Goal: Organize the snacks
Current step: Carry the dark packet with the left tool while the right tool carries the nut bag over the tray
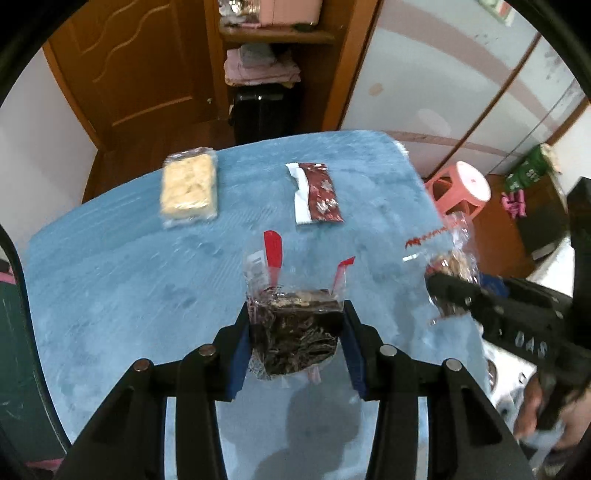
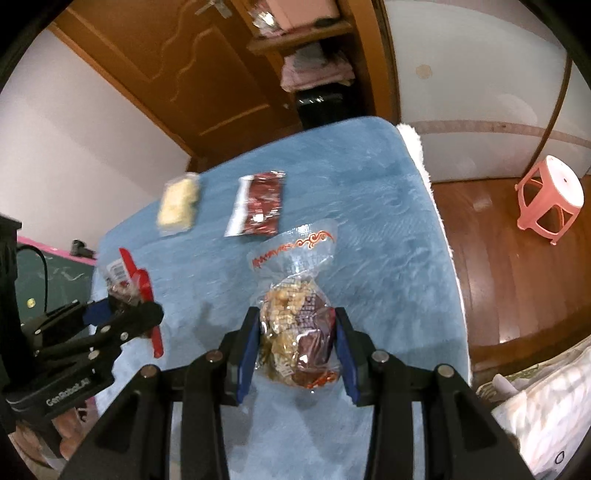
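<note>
Crinkled clear plastic fills both sets of fingers: the left gripper (image 1: 295, 328) is clamped on a dark snack bag (image 1: 293, 328) with red-edged flaps, while the right gripper (image 2: 295, 343) is clamped on a peanut snack bag (image 2: 295, 332), its printed neck standing up above the pads. Both bags appear to hang clear of the blue plush cover (image 1: 129, 288) of the desk — the left wrist view shows a soft shadow beneath the dark bag, though blur makes the gap hard to judge. Farther back on the cover lie two packets side by side but apart: a pale biscuit pack (image 1: 189, 188) on the left and a red foil packet (image 1: 319, 194) with a white edge on the right. Beyond the far edge stand a wooden door (image 1: 129, 74), a shelf (image 2: 299, 33) with folded cloths, and a pink stool (image 2: 550, 199) on the wood floor. The risk from here seems to lie in the grip itself — slick film pinched around loose contents could creep out of the pads, and the two bags, carried near each other, might snag or knock the packets already laid out if set down carelessly. A hard squeeze could also crush the contents.
</note>
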### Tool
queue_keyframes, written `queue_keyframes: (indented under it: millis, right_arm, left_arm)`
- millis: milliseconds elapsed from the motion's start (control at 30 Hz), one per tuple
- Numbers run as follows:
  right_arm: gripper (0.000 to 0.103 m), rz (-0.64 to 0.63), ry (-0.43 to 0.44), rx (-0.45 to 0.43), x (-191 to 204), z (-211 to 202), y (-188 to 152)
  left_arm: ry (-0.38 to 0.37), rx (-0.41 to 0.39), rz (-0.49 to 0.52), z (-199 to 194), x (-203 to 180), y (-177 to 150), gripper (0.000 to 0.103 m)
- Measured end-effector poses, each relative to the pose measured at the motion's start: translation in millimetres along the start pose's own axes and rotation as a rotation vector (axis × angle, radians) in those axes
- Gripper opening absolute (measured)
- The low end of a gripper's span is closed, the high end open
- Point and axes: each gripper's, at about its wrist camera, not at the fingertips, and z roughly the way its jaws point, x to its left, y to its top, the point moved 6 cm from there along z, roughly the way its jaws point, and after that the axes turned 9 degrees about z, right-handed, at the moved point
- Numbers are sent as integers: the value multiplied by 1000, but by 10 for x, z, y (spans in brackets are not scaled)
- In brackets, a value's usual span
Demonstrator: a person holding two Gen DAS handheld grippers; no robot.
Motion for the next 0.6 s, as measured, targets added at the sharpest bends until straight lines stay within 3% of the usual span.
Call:
queue_keyframes:
  millis: [267,467,600]
  right_arm:
    - [39,-81,116,-77,398,-1010,-594]
    - [39,-150,179,-107,592,-1625,-1218]
    - [39,-160,215,-105,636,-1896,-1589]
  left_arm:
    - [-40,-109,-2,-1255,-145,-648,42]
    - [1,-165,-15,-1902,-294,-1259,42]
    - [56,-185,-35,-2112,-361,-1642,43]
